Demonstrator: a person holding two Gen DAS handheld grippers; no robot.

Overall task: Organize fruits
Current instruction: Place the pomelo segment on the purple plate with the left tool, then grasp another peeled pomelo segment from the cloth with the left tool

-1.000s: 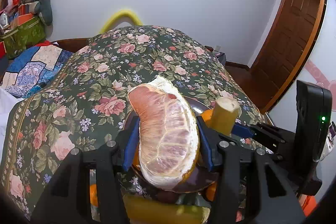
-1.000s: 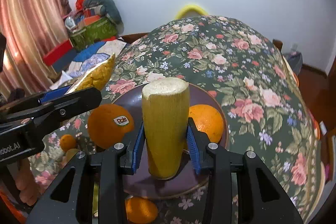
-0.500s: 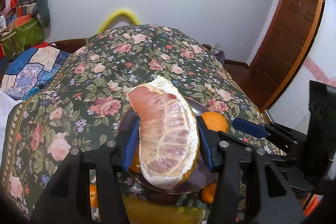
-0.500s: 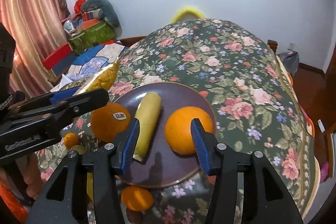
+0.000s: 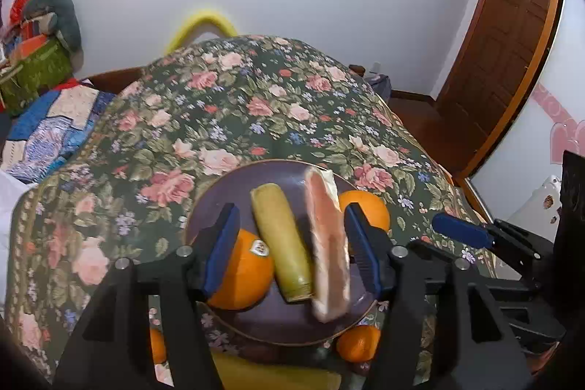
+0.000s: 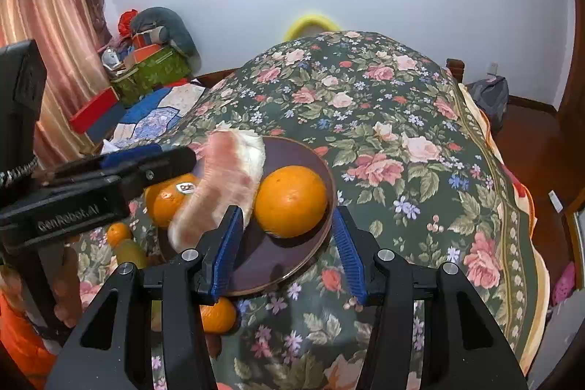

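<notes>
A dark purple plate sits on the floral cloth. On it lie an orange with a sticker, a yellow-green banana piece, a second orange and a blurred pink pomelo wedge. My left gripper is open just above the plate, the wedge loose between its fingers. My right gripper is open and empty over the plate's near rim, by the second orange. The wedge and the left gripper show in the right wrist view.
Small oranges and a yellow fruit lie on the cloth near the plate's front edge; one small orange shows in the right wrist view. A wooden door stands at the right. Boxes and bedding lie at the left.
The left gripper opened and let go of the pomelo wedge, which is dropping onto the plate. The right gripper released the banana piece onto the plate and drew back to the right.
</notes>
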